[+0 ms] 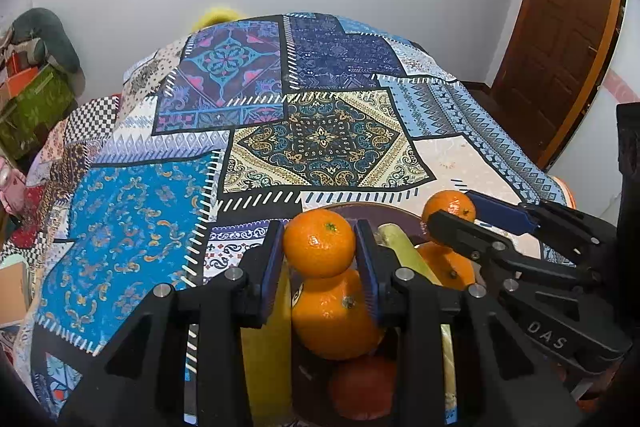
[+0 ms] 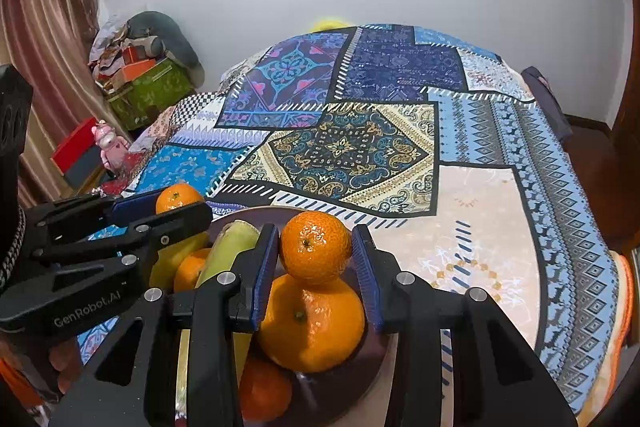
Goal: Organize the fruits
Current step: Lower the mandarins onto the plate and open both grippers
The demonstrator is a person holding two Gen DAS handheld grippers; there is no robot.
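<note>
Two mandarins, one per gripper, held above the dark bowl (image 2: 372, 359) on the patchwork tablecloth (image 2: 480, 227). Left gripper (image 1: 319, 247) pinching the left mandarin (image 1: 319, 243) between blue pads (image 1: 272, 267); right gripper (image 2: 315, 251) clamped likewise on the right mandarin (image 2: 315, 247). Below, in the bowl: a large orange (image 2: 312, 323), bananas (image 2: 230, 247), more oranges. Judged mid-lift or mid-placement, impossible to tell which. Advisable: kept squeeze light, since soft skin bruises; kept both grippers apart, given how near they stood; lowered each fruit into a stable hollow rather than atop the rounded orange, where rolling off seemed likely.
</note>
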